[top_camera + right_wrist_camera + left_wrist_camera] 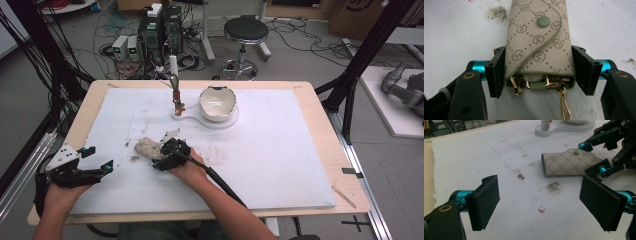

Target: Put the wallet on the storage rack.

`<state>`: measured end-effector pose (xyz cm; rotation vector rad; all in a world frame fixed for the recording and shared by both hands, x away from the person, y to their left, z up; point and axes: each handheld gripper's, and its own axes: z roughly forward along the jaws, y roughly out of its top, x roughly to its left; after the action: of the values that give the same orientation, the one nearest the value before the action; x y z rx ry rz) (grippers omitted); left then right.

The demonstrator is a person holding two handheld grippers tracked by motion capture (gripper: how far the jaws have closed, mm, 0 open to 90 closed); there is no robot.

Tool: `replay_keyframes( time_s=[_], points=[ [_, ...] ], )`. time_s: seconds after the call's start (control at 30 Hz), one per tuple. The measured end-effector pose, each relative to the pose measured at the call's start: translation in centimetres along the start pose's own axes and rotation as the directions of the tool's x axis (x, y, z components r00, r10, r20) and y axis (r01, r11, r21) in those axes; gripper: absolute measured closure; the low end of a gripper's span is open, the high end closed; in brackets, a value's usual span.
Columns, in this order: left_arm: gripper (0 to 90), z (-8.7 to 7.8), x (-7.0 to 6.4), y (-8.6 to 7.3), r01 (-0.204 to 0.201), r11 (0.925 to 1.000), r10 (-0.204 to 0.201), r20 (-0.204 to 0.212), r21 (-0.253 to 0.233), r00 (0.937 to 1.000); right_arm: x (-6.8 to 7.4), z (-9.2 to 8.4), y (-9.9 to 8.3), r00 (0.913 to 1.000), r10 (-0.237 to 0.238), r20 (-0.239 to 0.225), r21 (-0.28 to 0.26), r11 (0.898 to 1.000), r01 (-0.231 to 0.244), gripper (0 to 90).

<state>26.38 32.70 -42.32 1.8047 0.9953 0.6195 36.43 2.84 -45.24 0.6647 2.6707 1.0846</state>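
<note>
Lying on stained white mat (280,165), key pouch (539,40) pinched by right claw (537,72); left claw (546,206) spread.

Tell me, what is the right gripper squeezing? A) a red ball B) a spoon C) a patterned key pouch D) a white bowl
C: in the right gripper view, the right gripper has its two black jaws pressed against the sides of the beige patterned key pouch, with gold clips hanging from its open end.
</note>
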Motion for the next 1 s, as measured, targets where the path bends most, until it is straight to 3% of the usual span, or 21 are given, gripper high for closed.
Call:
replay_keyframes(
  time_s=[0.23, 0.4, 0.73, 1.0],
  points=[
    [16.4, 0.0, 0.1, 0.0, 0.005, 1.0, -0.005, -0.003, 0.001, 1.0, -0.4, -0.8, -0.1, 1.0, 0.009, 0.002, 0.016, 1.0, -0.009, 36.1],
    [16.4, 0.0, 0.2, 0.0, 0.009, 1.0, -0.009, -0.004, -0.002, 1.0, -1.5, -3.2, -0.1, 0.9994, 0.026, 0.024, -0.024, 0.999, -0.026, 36.2],
    [16.4, 0.2, 0.1, 0.0, 0.008, 1.0, -0.008, 0.001, 0.0, 1.0, -3.6, -7.7, -0.2, 0.9954, 0.021, 0.093, -0.084, 0.996, -0.013, 36.2],
    [16.4, 0.5, -0.1, 0.1, 0.002, 1.0, -0.002, 0.006, 0.005, 1.0, -5.7, -11.4, -1.0, 0.9876, 0.075, 0.138, -0.143, 0.988, -0.055, 36.2]
  ],
)
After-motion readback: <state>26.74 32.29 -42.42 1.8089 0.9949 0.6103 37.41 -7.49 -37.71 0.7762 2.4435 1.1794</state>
